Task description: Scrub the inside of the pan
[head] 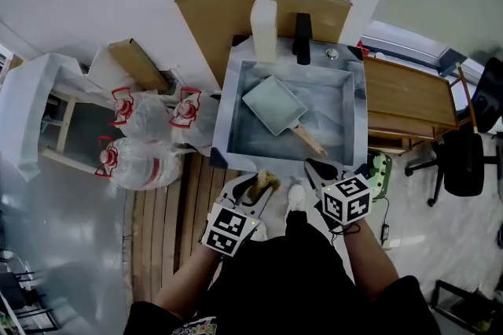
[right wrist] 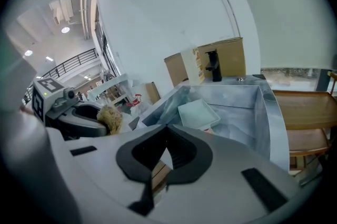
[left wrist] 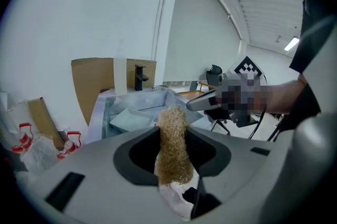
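Sink (head: 358,117) sits in the middle of the head view, with 1 pale green rectangular pan (head: 273,104) lying flat on its floor, set diagonally, wooden handle (head: 308,140) pointing toward the near right corner. Left gripper (head: 259,185) is at the sink's near edge, apart from the pan, jaws clamped on a tan fuzzy scrubber (left wrist: 174,146) that sticks up past the fingertips; a white scrap shows under it, can't tell what. Right gripper (head: 317,168) is just beside it, also at the near edge, jaws closed together with nothing between them. Black-and-white square markers on both gripper cubes, no text. Black faucet (head: 302,38) and 1 white bottle (head: 264,27) stand on the sink's far rim; the bottle has an orange-yellow label in the right gripper view, print unreadable. Cardboard sheet (head: 208,19) leans on the wall behind. Clear water jugs (head: 130,162) with red-and-white labels lie on the floor at left, writing too small to read. Wooden table (head: 409,93) and black office chair (head: 462,160) at right.
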### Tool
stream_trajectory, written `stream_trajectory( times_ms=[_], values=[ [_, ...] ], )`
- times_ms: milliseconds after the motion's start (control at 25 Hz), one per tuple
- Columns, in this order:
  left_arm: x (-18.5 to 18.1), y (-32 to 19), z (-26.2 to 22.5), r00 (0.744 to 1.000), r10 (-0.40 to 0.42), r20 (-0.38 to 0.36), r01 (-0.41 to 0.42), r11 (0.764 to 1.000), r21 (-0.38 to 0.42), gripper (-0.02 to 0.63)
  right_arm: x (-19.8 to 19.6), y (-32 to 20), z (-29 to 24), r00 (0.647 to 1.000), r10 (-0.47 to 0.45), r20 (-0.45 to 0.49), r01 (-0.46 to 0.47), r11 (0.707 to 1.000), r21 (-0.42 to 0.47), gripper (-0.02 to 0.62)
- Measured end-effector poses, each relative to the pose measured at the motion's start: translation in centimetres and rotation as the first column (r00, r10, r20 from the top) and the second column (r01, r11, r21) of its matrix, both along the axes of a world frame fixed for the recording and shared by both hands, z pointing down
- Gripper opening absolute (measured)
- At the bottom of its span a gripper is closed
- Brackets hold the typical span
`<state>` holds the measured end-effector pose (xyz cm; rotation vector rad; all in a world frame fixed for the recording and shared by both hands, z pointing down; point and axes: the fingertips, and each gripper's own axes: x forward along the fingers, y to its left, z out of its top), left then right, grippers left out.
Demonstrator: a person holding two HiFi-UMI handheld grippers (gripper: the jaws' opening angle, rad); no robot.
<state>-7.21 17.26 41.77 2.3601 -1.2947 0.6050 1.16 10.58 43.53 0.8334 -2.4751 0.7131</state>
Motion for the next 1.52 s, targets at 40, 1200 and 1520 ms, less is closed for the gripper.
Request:
stream_trajectory(
  times_ms=[40,1200,1520],
  values=[
    [-0.2,0.8,-0.2,1.0,0.006,-0.006,-0.006,1.0,0.006,0.143,-0.1,1.0,-0.2,1.0,0.011,0.0,-0.011,1.0,0.005,0.009],
    [-1.3,7.8,-9.7,0.991,0.097,-0.097,-0.053,0.922,0.385,0.144,0.5,11.5,-10.2,0.978,0.189,0.083,-0.206,0.933,0.294,0.009],
    [-1.0,7.7,-11.0,0.991,0.111,-0.07,-0.071,0.902,0.426,0.144,0.4,12.1,-11.8,0.98,0.181,0.085,-0.199,0.919,0.341,0.009]
  ],
)
